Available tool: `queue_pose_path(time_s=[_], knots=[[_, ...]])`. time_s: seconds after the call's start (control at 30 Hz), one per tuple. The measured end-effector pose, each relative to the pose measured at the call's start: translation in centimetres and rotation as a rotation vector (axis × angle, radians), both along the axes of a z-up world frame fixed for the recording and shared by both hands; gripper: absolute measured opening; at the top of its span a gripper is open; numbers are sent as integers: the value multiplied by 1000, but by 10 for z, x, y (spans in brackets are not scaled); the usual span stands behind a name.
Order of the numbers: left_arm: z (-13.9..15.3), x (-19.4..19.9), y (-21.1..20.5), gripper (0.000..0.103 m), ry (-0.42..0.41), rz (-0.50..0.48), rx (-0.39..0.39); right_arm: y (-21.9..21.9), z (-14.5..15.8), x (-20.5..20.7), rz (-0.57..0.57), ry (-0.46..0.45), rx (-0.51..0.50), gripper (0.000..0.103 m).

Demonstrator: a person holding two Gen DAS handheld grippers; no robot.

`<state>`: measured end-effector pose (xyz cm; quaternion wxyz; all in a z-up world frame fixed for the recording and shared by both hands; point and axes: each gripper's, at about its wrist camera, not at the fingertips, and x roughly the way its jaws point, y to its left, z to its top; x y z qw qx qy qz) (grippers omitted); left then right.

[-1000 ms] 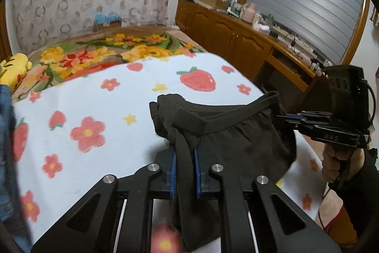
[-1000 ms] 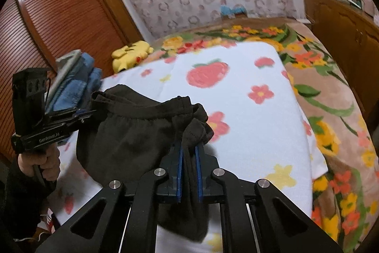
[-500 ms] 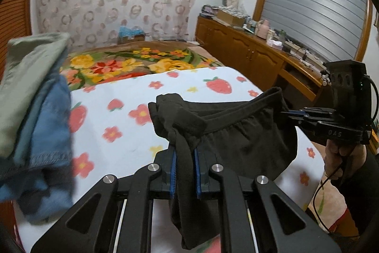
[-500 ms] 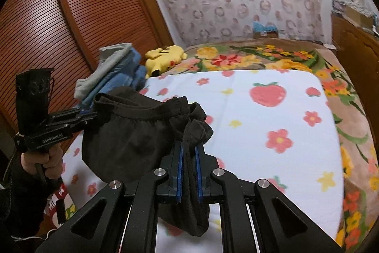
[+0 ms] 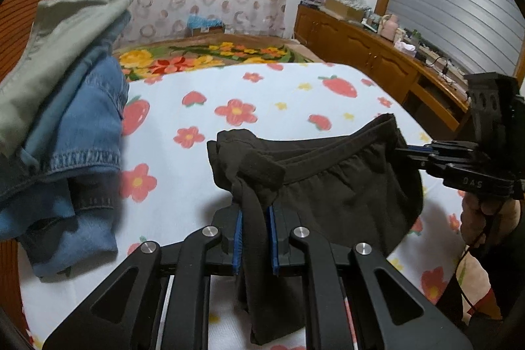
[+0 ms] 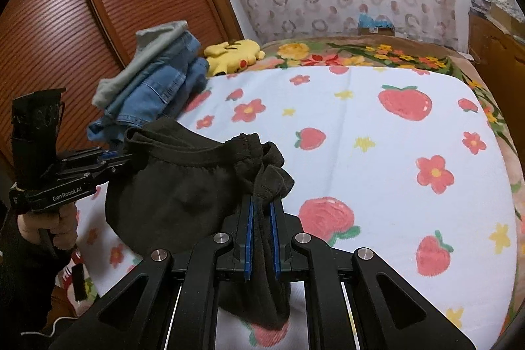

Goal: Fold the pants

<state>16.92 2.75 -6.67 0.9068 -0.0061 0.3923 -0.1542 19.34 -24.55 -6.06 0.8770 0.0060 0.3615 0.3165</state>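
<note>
Evidently carried for stacking, the folded black pants (image 5: 331, 186) hang above the bed (image 5: 279, 94), left gripper (image 5: 255, 228) and right gripper (image 6: 261, 228) each pinching one end, near the denim pile (image 5: 65, 120).

Black left gripper (image 5: 255, 215) and right gripper (image 6: 261, 218): blue pads, silver screws, white "GenRobot.AI" lettering; bare hands, dark sleeves.

home bedroom | bed (image 6: 377, 153) | wardrobe (image 6: 82, 22) | sideboard (image 5: 377, 61)
</note>
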Motion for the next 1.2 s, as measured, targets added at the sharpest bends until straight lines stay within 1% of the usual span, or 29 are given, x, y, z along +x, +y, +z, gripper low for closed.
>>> queue_pose_path(time_s=[0.03, 0.1, 0.17, 0.23, 0.27, 0.3, 0.33, 0.37, 0.47, 0.5, 0.6, 0.83, 1.03, 1.2], knots=[[-2, 0, 0, 13, 3, 3, 0, 3, 1, 0, -3, -2, -6, 9], [-3, -2, 0, 14, 3, 4, 3, 7, 3, -4, 2, -10, -7, 14], [-2, -4, 1, 16, 4, 8, 10, 7, 7, -11, -9, -34, -28, 18], [0, -8, 3, 25, 0, 6, 14, 2, 10, -22, -11, -48, -35, 19], [1, -9, 3, 27, -4, 9, 19, -1, 12, -27, -11, -52, -35, 20], [1, -11, 4, 33, -11, 13, 26, -2, 13, -31, -12, -58, -40, 21], [3, -13, 4, 42, -17, 12, 26, -3, 13, -34, -13, -62, -48, 23], [4, -16, 5, 48, -25, 11, 22, -4, 13, -38, -11, -63, -50, 24], [5, -21, 5, 59, -39, 6, 0, -4, 11, -48, 2, -52, -52, 26], [4, -23, 5, 65, -40, 6, 1, -4, 10, -51, 4, -49, -56, 26], [2, -28, 1, 65, -44, 4, 4, -3, 7, -57, 11, -43, -70, 28], [-16, -39, -3, 66, 4, 9, 20, -8, -4, -61, -7, -15, -94, 29], [-29, -43, -3, 65, 34, 13, 33, -11, -7, -59, -24, 5, -99, 29], [-35, -40, -3, 66, 53, 18, 42, -12, -10, -60, -8, 15, -85, 29]])
